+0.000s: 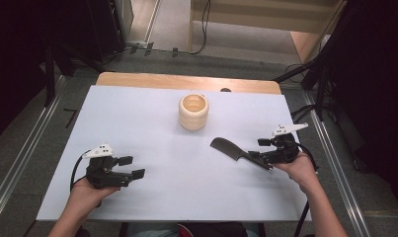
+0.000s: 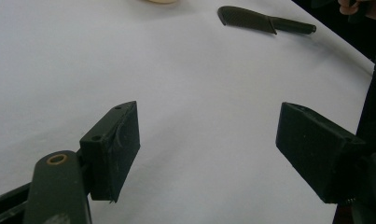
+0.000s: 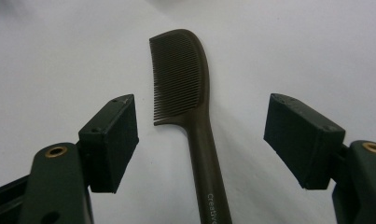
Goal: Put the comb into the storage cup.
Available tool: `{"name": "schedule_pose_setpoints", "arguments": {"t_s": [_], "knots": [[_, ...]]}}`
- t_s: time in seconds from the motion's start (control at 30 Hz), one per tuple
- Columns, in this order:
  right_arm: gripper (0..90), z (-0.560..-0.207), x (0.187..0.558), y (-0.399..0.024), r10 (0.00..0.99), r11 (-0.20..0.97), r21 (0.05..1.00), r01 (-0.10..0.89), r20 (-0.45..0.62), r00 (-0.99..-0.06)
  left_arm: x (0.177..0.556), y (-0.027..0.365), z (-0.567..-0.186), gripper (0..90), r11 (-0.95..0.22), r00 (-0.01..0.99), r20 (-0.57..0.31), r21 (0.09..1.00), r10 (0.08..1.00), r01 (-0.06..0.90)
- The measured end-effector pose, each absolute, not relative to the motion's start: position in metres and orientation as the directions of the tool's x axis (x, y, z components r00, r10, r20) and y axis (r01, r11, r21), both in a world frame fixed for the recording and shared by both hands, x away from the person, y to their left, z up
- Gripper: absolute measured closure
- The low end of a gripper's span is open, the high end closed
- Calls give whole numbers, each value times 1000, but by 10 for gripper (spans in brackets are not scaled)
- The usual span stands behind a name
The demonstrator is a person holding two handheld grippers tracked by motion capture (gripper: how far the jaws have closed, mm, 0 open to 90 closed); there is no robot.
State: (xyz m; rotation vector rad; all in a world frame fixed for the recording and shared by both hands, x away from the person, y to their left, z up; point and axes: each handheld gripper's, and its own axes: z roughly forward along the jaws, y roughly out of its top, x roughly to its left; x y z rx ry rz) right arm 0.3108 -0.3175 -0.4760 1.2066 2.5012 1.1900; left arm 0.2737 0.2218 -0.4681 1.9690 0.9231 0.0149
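Two grippers work over the white worktop (image 1: 177,197). The right gripper (image 1: 265,154) has its fingers (image 3: 108,140) spread apart, one on either side of the handle of a dark comb (image 3: 185,88), touching neither side of it. That comb lies flat on the worktop at the right, teeth end pointing toward a cream ribbed cup (image 1: 193,112) standing near the far edge. The left gripper (image 1: 130,167) sits at the near left, well apart from the comb, its fingers (image 2: 113,149) wide apart over bare surface.
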Motion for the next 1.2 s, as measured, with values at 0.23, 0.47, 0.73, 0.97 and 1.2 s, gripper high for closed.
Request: {"name": "schedule_pose_setpoints", "arguments": {"t_s": [0.23,0.47,0.73,0.97,1.2], "knots": [[257,-477,304,-322,709,393,684,615,200,-676,275,221,-468,226,-292,719,-334,748,610,596],[271,-478,298,-328,718,404,672,621,188,-670,277,220,-468,226,-296,723,-334,749,605,593],[283,-481,294,-331,725,425,648,633,175,-666,279,219,-468,226,-296,723,-335,748,604,594],[288,-484,294,-329,724,439,635,636,170,-669,279,219,-468,226,-296,723,-335,748,604,594],[302,-489,294,-327,712,446,638,628,172,-681,279,219,-468,226,-294,722,-336,748,605,595]]}}
